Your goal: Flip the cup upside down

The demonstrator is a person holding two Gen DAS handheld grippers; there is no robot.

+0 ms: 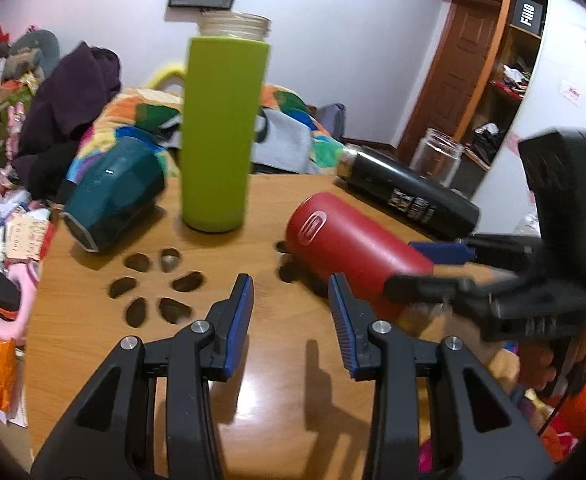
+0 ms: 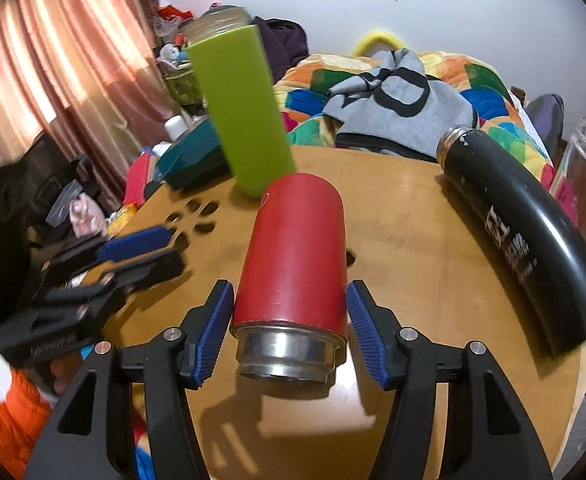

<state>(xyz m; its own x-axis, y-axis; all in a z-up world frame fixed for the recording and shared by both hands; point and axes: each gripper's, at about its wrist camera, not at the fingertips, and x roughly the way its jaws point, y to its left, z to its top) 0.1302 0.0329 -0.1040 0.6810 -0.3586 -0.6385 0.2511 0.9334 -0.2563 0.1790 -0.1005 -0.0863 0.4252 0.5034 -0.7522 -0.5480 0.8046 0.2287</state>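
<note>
The red cup [image 2: 297,248] is lying on its side on the wooden table [image 2: 413,240], its steel mouth sitting between the right gripper's [image 2: 289,332] spread, non-touching pads. The left gripper [image 1: 291,320] is hovering nearby, spread with nothing between its fingers.

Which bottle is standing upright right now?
The green bottle, standing on its base at the back of the table. The red bottle, black bottle and teal cup all lie on their sides.

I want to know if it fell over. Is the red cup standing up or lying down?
Lying down. The red cup rests on its side on the table, steel mouth toward the right gripper, whose open fingers flank it.
</note>
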